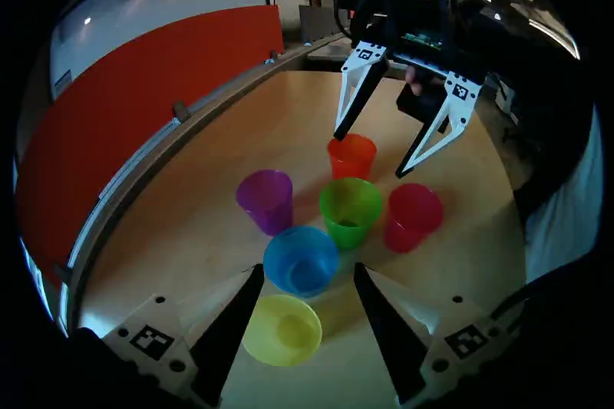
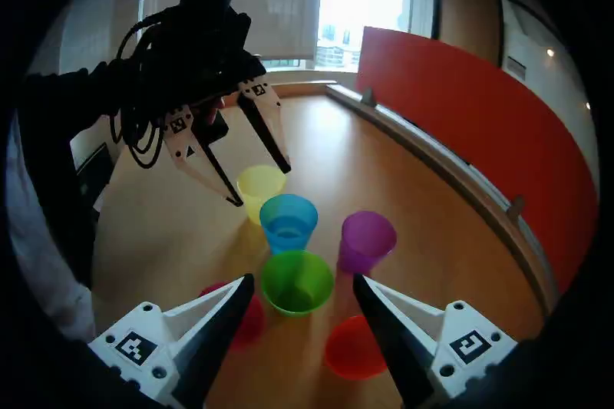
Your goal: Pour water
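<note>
On the bench point(image 1: 192, 240), left to right, purple cup point(image 1: 265, 198), blue cup point(image 1: 301, 259), green cup point(image 1: 350, 209) and red cup point(image 1: 413, 213) stand bunched, likely to keep pours short. The left hand-held gripper point(image 1: 307, 313), wide and empty, frames the blue cup; the right hand-held gripper point(image 1: 369, 156), likewise wide, hovers by the orange cup point(image 1: 352, 157).

Six plastic cups on the wooden table point(image 1: 192, 209) before me.
All upright, clustered close: the orange cup point(image 1: 352, 156), purple cup point(image 1: 265, 198), green cup point(image 1: 350, 209), red cup point(image 1: 413, 216), blue cup point(image 1: 301, 259) and, apart at the near end, yellow cup point(image 1: 282, 330).
</note>
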Available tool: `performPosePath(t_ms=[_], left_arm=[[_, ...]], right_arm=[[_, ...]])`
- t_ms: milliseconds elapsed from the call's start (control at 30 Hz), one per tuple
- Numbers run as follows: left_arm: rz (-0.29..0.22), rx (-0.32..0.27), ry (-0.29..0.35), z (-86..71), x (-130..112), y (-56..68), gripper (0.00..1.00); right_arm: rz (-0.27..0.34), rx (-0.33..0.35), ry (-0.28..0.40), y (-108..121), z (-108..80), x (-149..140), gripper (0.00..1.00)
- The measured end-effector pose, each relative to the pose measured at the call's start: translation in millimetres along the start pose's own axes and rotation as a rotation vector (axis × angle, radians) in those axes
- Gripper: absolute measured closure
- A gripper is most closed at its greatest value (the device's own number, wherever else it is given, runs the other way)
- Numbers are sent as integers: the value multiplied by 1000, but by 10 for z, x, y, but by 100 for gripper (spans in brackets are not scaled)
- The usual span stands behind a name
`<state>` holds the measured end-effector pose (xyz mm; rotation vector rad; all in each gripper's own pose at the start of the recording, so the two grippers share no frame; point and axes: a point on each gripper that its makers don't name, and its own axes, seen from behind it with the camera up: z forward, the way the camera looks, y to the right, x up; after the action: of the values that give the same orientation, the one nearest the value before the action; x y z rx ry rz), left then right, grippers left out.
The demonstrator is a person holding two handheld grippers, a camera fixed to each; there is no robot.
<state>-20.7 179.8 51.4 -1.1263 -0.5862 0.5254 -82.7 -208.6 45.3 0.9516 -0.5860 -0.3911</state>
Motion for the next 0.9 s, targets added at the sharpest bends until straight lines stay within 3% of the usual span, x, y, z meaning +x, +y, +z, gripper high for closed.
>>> performPosePath(t_ms=[333, 900], left_arm=[[-15, 2, -56, 191, -131, -48, 14], [-21, -1, -103, 326, -198, -67, 14]], right_arm=[[16, 14, -17, 9, 111, -95, 0], [20, 37, -33, -2, 199, -174, 0]])
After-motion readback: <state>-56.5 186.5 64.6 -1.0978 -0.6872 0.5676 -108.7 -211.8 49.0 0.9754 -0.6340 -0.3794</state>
